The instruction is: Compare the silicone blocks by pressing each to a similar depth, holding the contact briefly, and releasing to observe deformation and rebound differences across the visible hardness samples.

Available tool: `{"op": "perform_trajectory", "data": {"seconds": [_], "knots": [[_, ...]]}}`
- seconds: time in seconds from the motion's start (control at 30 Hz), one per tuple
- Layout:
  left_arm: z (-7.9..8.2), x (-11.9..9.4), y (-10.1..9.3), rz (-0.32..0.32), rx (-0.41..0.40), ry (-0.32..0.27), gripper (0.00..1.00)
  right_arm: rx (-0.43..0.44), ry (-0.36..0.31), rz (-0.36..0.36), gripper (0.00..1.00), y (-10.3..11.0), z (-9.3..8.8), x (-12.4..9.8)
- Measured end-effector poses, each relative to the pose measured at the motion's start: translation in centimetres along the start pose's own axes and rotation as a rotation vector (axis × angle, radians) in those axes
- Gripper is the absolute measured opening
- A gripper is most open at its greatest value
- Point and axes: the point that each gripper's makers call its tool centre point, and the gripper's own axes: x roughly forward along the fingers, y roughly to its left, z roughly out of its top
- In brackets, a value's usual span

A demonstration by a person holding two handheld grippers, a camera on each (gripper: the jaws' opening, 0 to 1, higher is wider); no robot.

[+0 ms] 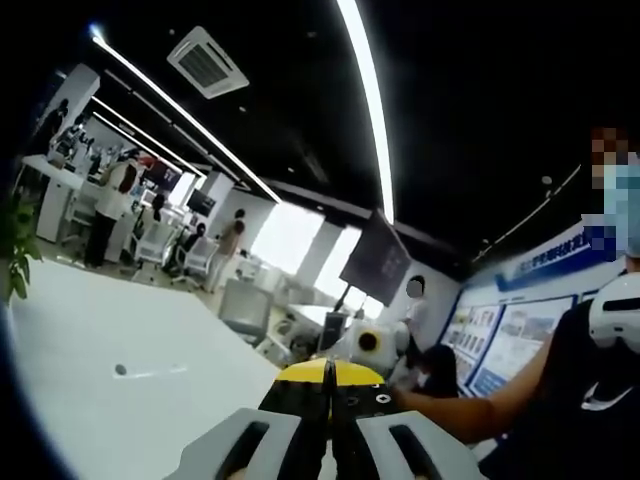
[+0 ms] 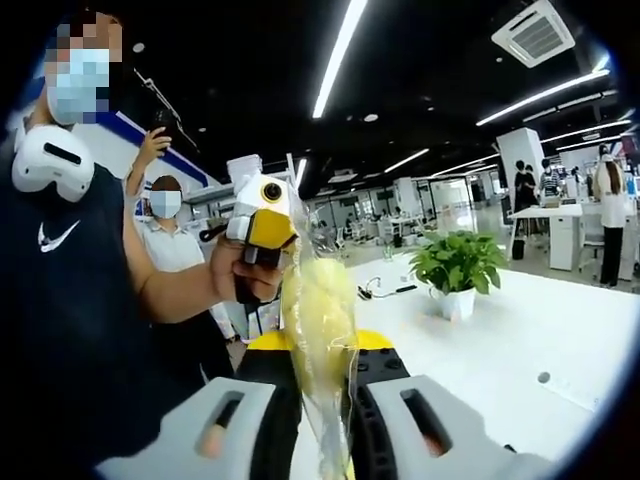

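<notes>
Gripping crinkly clear bag [image 2: 320, 330] (yellow lumps inside), right gripper [image 2: 322, 425] clamped.

A white table [image 1: 120, 340] is stretching across the left gripper view, with a small round hole [image 1: 121, 369] showing in its top. Long ceiling lights [image 1: 368, 90] are glowing overhead beside a ceiling vent [image 1: 207, 62]. People [image 1: 108, 205] are standing by distant desks. In the right gripper view, a potted green plant [image 2: 456, 265] is sitting on the white table, and 1 masked person [image 2: 170, 235] is standing behind.
</notes>
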Motion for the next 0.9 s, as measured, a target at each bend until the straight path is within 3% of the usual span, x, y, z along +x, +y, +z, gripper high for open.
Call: {"op": "perform_trajectory", "data": {"seconds": [0.33, 0.9], "knots": [[0.21, -0.04, 0.06, 0.003, 0.007, -0.009, 0.0, 0.044, 0.023, -0.01, 0.03, -0.04, 0.19, -0.01], [0.27, 0.17, -0.06, 0.001, 0.014, -0.011, 0.0, 0.033, 0.026, -0.026, 0.0, -0.24, 0.39, -0.4]]}}
